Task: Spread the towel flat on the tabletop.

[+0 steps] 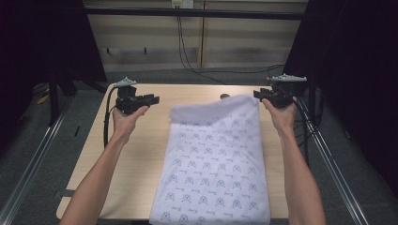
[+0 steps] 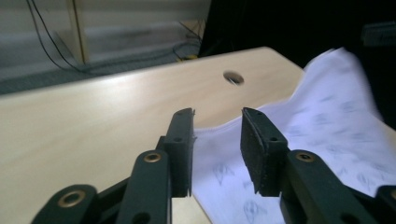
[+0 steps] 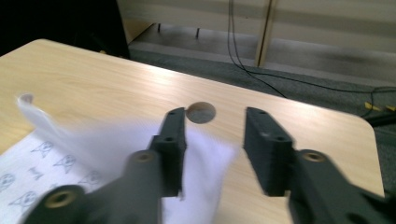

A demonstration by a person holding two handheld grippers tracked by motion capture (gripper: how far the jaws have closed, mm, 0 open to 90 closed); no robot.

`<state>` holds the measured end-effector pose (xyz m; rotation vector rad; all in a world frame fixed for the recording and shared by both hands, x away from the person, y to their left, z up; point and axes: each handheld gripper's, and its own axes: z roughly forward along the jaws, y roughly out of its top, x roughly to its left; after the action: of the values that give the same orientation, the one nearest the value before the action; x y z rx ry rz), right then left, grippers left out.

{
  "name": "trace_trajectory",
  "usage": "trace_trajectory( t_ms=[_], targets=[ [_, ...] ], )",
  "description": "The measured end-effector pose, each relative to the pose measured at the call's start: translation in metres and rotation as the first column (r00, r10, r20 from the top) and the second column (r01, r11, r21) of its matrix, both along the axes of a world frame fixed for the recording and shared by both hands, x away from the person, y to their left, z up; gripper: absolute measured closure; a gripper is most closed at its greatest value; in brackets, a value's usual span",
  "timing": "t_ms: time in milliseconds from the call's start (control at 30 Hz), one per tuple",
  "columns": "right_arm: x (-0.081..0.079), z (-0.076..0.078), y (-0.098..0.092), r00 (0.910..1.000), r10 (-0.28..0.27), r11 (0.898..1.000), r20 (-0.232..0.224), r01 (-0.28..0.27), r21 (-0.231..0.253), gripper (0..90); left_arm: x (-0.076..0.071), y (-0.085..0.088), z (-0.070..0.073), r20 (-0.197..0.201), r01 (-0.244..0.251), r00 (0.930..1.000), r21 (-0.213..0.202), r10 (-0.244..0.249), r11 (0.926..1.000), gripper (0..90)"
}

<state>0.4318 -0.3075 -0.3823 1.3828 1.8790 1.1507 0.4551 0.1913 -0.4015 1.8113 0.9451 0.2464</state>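
Both grippers gape empty above a patterned white cloth [image 1: 213, 159] on the wooden table [image 1: 141, 140].
The left gripper [image 2: 217, 144] and right gripper [image 3: 212, 149] hold nothing; the cloth's far edge blurs, its near end cut off.

Soft printed white cloth [image 1: 216, 159], smooth pale wood-grain table [image 1: 141, 154]

Cloth [image 1: 213, 164] near edge (cut off below), far corner motion-blurred
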Motion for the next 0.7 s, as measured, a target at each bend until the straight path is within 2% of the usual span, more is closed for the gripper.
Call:
trace_trajectory(
  t_ms=[67,167,200,233,333,400,433,500,567,600,667,700],
  targets=[
    [-0.003,-0.008,-0.006,0.9999,0.011,1.0,-0.004,-0.011,0.022,58.1,-0.007,-0.001,-0.015,-0.021,0.026,0.9994,-0.005,-0.026,0.9997,62.6],
    [-0.014,-0.015,-0.01,0.9996,0.024,1.0,-0.013,-0.024,-0.003,58.1,-0.017,-0.001,-0.029,-0.048,0.061,0.997,-0.004,-0.061,0.9981,61.8],
    [-0.02,-0.016,-0.011,0.9995,0.031,0.999,-0.007,-0.031,-0.008,57.7,-0.024,0.0,-0.034,-0.052,0.071,0.996,-0.021,-0.072,0.9972,61.4],
    [-0.028,-0.016,-0.013,0.9992,0.04,0.999,-0.006,-0.04,-0.022,56.7,-0.028,0.0,-0.036,-0.056,0.082,0.995,-0.021,-0.083,0.9964,61.5],
    [-0.049,-0.019,-0.016,0.9973,0.072,0.997,-0.016,-0.072,-0.012,53.2,-0.045,-0.001,-0.042,-0.063,0.119,0.991,0.005,-0.118,0.9929,62.9],
    [-0.07,-0.025,-0.017,0.9955,0.093,0.995,-0.019,-0.093,-0.018,52.7,-0.06,0.0,-0.046,-0.07,0.16,0.9847,-0.006,-0.16,0.9872,64.6],
    [-0.083,-0.029,-0.018,0.9931,0.113,0.993,-0.032,-0.114,-0.027,52.1,-0.067,0.0,-0.047,-0.068,0.173,0.9828,0.009,-0.172,0.985,66.0],
    [-0.105,-0.038,-0.018,0.9893,0.138,0.99,-0.047,-0.139,-0.021,52.0,-0.079,0.001,-0.051,-0.07,0.215,0.9743,0.005,-0.214,0.9766,69.4],
    [-0.124,-0.048,-0.018,0.9862,0.158,0.987,-0.05,-0.157,0.026,53.7,-0.091,0.001,-0.053,-0.043,0.217,0.9754,0.029,-0.216,0.9757,72.8],
    [-0.13,-0.051,-0.018,0.9838,0.17,0.985,-0.058,-0.168,0.043,53.9,-0.098,0.001,-0.055,-0.042,0.238,0.9705,0.011,-0.237,0.9712,73.8],
    [-0.144,-0.06,-0.018,0.9806,0.179,0.983,-0.081,-0.174,0.055,54.2,-0.106,0.001,-0.058,-0.07,0.267,0.9613,0.005,-0.266,0.9636,73.7],
    [-0.15,-0.064,-0.017,0.9791,0.186,0.981,-0.082,-0.18,0.074,54.3,-0.11,-0.001,-0.061,-0.079,0.29,0.9542,0.008,-0.288,0.957,73.3]
  ],
)
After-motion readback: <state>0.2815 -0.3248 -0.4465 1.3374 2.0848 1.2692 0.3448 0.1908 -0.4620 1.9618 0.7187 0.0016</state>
